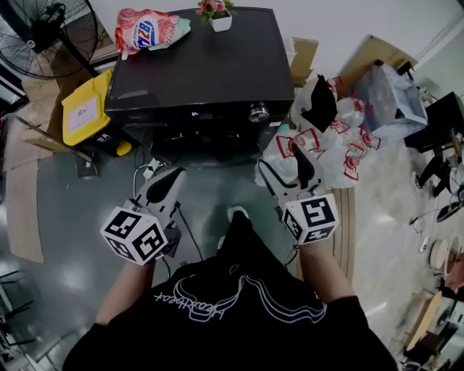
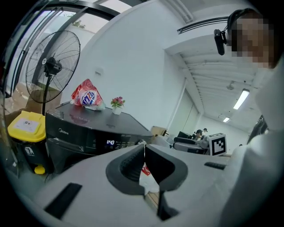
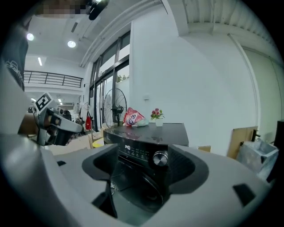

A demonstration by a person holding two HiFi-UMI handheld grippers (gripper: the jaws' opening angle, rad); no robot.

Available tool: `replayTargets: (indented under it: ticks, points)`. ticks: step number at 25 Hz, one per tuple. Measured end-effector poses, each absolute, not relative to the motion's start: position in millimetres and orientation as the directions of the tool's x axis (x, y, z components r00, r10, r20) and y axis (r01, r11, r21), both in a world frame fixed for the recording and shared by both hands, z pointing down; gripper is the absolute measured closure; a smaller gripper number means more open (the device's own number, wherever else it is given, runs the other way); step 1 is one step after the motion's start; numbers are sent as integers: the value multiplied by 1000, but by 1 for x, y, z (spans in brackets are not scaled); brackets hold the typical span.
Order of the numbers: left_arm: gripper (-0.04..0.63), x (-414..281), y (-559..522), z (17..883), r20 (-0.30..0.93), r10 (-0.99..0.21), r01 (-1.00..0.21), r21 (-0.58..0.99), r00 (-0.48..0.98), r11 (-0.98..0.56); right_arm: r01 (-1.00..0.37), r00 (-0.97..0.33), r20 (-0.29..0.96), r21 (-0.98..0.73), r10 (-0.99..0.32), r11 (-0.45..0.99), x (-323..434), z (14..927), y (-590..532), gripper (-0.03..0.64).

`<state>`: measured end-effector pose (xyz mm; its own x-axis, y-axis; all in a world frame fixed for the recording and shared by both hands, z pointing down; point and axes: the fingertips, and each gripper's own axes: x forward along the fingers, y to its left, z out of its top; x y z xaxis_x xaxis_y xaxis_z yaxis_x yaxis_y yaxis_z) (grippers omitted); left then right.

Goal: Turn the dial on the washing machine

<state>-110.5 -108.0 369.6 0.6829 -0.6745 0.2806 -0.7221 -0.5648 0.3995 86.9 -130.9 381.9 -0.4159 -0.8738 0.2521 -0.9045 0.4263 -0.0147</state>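
A person stands facing a black, box-shaped washing machine (image 1: 196,69) with a smooth, glossy top that reflects the light. Its front control panel is a long dark strip running left to right, with a small lit display (image 1: 193,114) near the middle.

The dial (image 1: 259,112) sits at the right end of that panel. It is a round, silvery metal knob with a finely ridged rim. Its flat face and its axis point straight out of the machine's front, level with the floor and toward the person.

The person holds 2 grippers low in front of the body, both well short of the machine. Each is white plastic with dark padded jaws and carries a cube of black-and-white square markers. The left gripper (image 1: 174,177) has its 2 ribbed dark pads pressed together with nothing between them. The right gripper (image 1: 281,162) has its 2 jaws spread wide and holds nothing; in the right gripper view the dial (image 3: 160,158) appears in the gap between them, but far beyond their tips.

On the machine's top, at the back, lie a crinkled red, white and blue detergent bag (image 1: 148,30) and a small white flower pot (image 1: 220,22) with pink blooms. To the left stand a round wire-caged fan (image 1: 51,36) and a yellow-lidded bin (image 1: 85,109). To the right is a heap of soft white plastic bags (image 1: 326,141) with red print.
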Motion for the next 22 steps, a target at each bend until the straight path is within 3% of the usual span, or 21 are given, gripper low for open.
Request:
replayTargets:
  ticks: [10,22]
  points:
    - [584,-134,-130,380,317,-716,-770,416,622,-484,-913,-307,306,172,-901,370,77,425,-197,281]
    - [584,-145,-161,386,371,-716,-797,406,591,-448,-929,-186,379,233,-906,288,82,483,-252,285]
